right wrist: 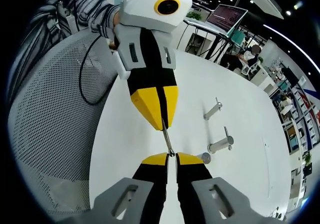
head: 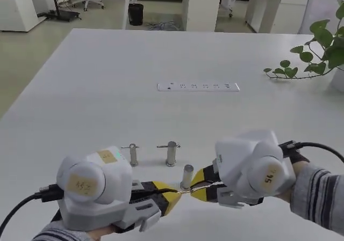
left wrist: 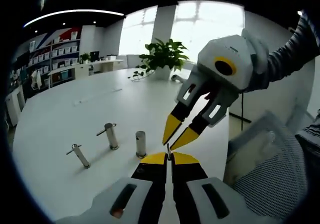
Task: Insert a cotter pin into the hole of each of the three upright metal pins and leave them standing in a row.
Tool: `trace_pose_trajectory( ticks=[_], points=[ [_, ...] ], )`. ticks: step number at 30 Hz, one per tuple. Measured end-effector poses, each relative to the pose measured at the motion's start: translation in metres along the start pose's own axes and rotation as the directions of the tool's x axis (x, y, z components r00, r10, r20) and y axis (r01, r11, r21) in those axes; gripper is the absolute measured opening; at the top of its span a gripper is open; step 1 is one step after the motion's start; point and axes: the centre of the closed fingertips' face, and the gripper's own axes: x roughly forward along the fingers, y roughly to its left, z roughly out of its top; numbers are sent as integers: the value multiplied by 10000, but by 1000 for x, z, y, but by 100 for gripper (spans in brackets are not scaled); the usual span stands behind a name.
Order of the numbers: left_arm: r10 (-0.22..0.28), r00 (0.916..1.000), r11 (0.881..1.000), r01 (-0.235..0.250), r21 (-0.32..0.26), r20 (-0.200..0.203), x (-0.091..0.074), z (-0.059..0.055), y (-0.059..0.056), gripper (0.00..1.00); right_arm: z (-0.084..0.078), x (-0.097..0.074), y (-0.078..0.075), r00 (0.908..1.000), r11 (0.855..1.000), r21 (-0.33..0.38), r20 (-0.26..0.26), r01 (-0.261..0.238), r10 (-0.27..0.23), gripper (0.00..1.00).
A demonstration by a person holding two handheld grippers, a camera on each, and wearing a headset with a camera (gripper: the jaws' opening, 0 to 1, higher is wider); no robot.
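Observation:
Three upright metal pins stand near the table's front edge. The left pin (head: 133, 154) and the middle pin (head: 171, 152) each carry a cotter pin crosswise near the top. The third pin (head: 187, 175), closest to me, has a bare top. Just right of it, a thin cotter pin (head: 186, 190) is held between the two grippers, tip to tip. My left gripper (head: 173, 196) is shut on one end and my right gripper (head: 198, 190) on the other. The cotter pin (right wrist: 166, 136) runs from the left gripper's tips (right wrist: 161, 116) to the right gripper's (right wrist: 170, 158).
A white power strip (head: 198, 86) lies flat at the table's middle. A potted plant (head: 317, 53) stands at the far right edge. A mesh chair (right wrist: 45, 124) sits just off the table's near edge. Office desks and chairs are beyond the far end.

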Motion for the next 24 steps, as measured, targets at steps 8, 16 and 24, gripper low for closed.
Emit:
trace_pose_trajectory(
  ticks=[8,16,24],
  points=[
    [-579,9981,9912,601,1179,-221,-2,0,-9,0,2,0,12,9981,9981,-84,98,-608,609,0],
    [-379,9984,9896,433,1369,-420,-5,-9,-6,0,6,-2,14,9965,9966,-211,239,-797,802,0],
    [568,9982,9863,-535,1562,-171,-3,-11,7,5,5,-3,9,9989,9988,-256,231,-413,419,0]
  ],
)
